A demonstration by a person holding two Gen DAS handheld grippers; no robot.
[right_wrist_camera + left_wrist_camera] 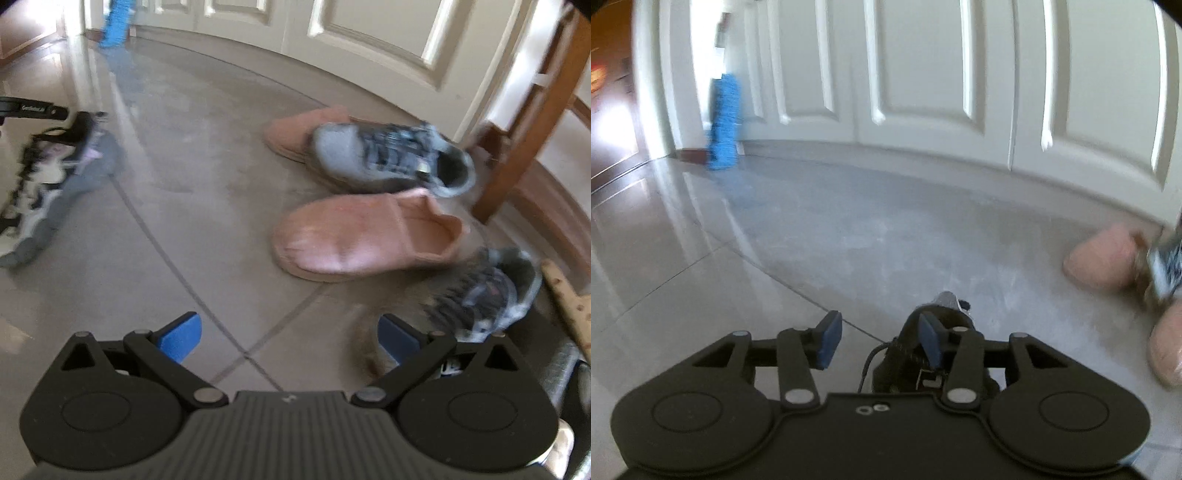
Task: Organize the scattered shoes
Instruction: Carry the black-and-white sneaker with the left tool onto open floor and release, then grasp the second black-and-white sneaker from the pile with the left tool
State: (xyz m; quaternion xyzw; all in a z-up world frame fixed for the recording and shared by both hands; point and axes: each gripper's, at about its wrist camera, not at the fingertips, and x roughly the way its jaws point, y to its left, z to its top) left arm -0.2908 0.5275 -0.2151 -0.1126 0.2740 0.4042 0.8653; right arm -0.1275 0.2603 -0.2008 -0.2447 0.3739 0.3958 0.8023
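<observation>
the left gripper (pixel 878 341) hung low over the tile floor (pixel 701 288) with its fingers spread and nothing pinched, a dark sneaker (pixel 925 365) sitting just under and behind its right pad. the right gripper (pixel 290 338) gaped wide and empty too, near a grey sneaker (pixel 484 295) at its right finger, with a pink slipper (pixel 364 236), a second grey sneaker (pixel 391 158) lying on another pink slipper (pixel 295 131), and a black-and-white sneaker (pixel 40 184) well apart. from here the risk looked like closing on a soft collar or loose laces by the wooden chair leg (pixel 524 122), so a shoe could slip or drag its neighbour along.
</observation>
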